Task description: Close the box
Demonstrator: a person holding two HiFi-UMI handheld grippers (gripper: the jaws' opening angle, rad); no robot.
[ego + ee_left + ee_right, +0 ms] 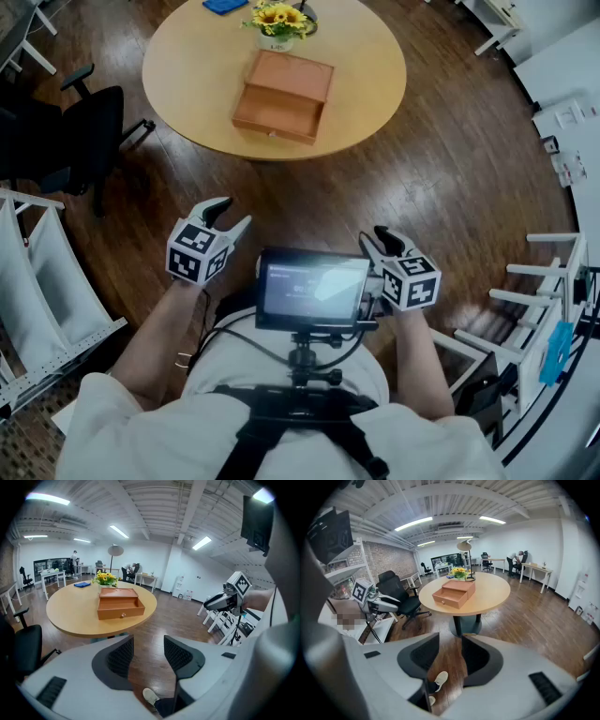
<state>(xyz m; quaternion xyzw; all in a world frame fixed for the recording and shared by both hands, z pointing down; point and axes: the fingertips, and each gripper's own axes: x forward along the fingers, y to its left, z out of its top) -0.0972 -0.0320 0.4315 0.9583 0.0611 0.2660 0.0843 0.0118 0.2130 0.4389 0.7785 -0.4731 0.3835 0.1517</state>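
An orange-brown wooden box (291, 75) lies on the round table (187, 66), its drawer (275, 112) pulled out toward me. The box also shows in the left gripper view (119, 603) and the right gripper view (454, 593). Both grippers hang close to my body, well short of the table and above the wooden floor. My left gripper (232, 214) (148, 641) is open, with nothing between its jaws. My right gripper (373, 237) (450, 641) is open too, its gap narrower and empty. Each gripper sees the other off to its side: right gripper (220, 602), left gripper (382, 603).
A pot of yellow flowers (277, 23) stands behind the box, with a blue item (225, 6) at the far edge. A black office chair (89, 131) is left of the table. White racks flank me left (37, 281) and right (553, 309). A small monitor (314, 289) sits at my chest.
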